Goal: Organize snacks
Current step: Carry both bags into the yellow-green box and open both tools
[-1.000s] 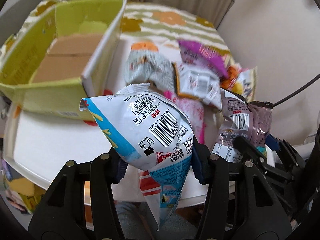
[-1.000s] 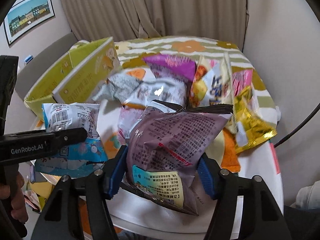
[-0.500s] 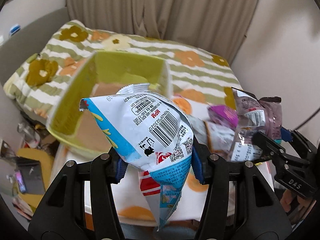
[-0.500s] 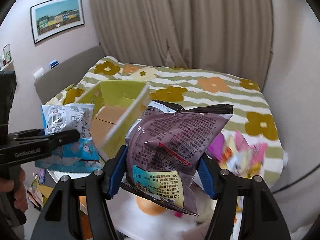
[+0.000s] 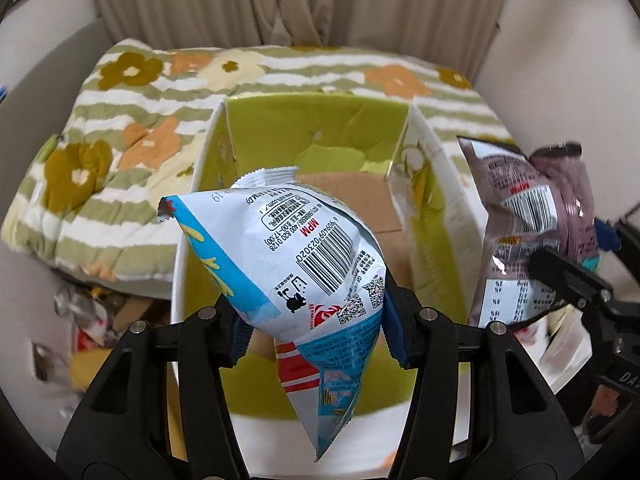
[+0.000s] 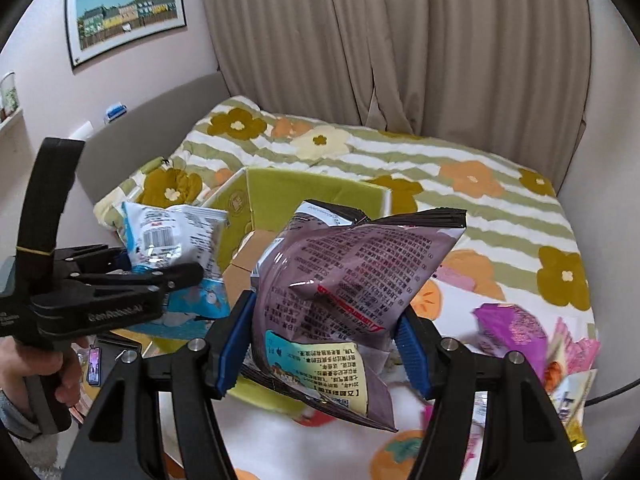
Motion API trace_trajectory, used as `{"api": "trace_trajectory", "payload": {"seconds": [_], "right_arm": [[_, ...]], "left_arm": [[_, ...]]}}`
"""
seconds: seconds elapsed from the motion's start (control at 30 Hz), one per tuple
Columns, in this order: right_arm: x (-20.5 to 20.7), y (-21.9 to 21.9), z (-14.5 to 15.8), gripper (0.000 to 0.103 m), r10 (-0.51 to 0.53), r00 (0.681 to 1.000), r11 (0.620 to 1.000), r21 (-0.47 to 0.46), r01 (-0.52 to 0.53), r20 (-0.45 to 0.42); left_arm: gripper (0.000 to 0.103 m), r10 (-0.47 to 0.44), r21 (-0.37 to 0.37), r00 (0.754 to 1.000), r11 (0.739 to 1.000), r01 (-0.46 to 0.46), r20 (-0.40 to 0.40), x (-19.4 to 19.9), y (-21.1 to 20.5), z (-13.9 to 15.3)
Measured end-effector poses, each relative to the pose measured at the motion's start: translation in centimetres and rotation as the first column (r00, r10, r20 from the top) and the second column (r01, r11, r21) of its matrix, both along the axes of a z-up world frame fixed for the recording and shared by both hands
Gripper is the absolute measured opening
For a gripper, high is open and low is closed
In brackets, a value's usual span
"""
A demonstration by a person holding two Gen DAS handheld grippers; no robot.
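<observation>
My left gripper is shut on a white and blue snack bag and holds it above the open green cardboard box. My right gripper is shut on a purple snack bag, held in the air just right of the box. In the left wrist view the purple bag hangs at the right, past the box wall. In the right wrist view the left gripper with its white and blue bag is at the left, over the box.
The box stands on a white tabletop beside a bed with a flowered striped quilt. Several loose snack packs, one magenta, lie at the right. Curtains hang behind. Clutter lies on the floor at the left.
Both grippers, each still holding its bag, have lifted and swung left from the snack pile towards the green box. The left bag now hangs over the box opening.
</observation>
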State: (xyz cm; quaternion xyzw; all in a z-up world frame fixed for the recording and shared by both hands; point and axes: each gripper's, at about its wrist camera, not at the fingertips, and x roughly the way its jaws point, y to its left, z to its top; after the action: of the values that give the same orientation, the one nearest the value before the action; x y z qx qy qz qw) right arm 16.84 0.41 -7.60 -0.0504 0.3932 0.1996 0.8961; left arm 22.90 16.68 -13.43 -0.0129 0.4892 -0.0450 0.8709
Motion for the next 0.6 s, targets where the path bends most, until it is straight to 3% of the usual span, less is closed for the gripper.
{"api": "trace_trajectory", "payload": {"seconds": [0.07,0.1,0.13,0.27,0.6], "right_arm": [[0.5,0.8,-0.5,0.061,-0.02,1.0,1.0,-0.011,0.02,-0.018],[0.7,1.2,-0.7,0.061,-0.029,0.999,0.999,-0.014,0.028,-0.026],[0.9,1.4,-0.9,0.061,-0.041,0.999,0.999,-0.018,0.04,-0.036],[1.5,1.9,-1.6,0.061,-0.066,0.996,0.998,-0.029,0.064,-0.067],[2.4,4.9,-2.7,0.062,-0.027,0.994,0.995,-0.103,0.016,-0.106]], "left_arm": [[0.07,-0.032,0.031,0.999,0.999,0.032,-0.013,0.6,0.0,-0.6],[0.093,-0.034,0.059,0.999,0.998,0.034,-0.009,0.7,0.0,-0.8],[0.103,-0.04,0.074,0.999,0.996,0.04,0.002,0.7,0.2,-0.9],[0.103,-0.064,0.036,0.998,0.997,0.063,0.021,0.4,1.6,-0.7],[0.103,-0.017,-0.03,0.999,0.999,0.018,0.032,-2.0,5.2,-0.1]]}}
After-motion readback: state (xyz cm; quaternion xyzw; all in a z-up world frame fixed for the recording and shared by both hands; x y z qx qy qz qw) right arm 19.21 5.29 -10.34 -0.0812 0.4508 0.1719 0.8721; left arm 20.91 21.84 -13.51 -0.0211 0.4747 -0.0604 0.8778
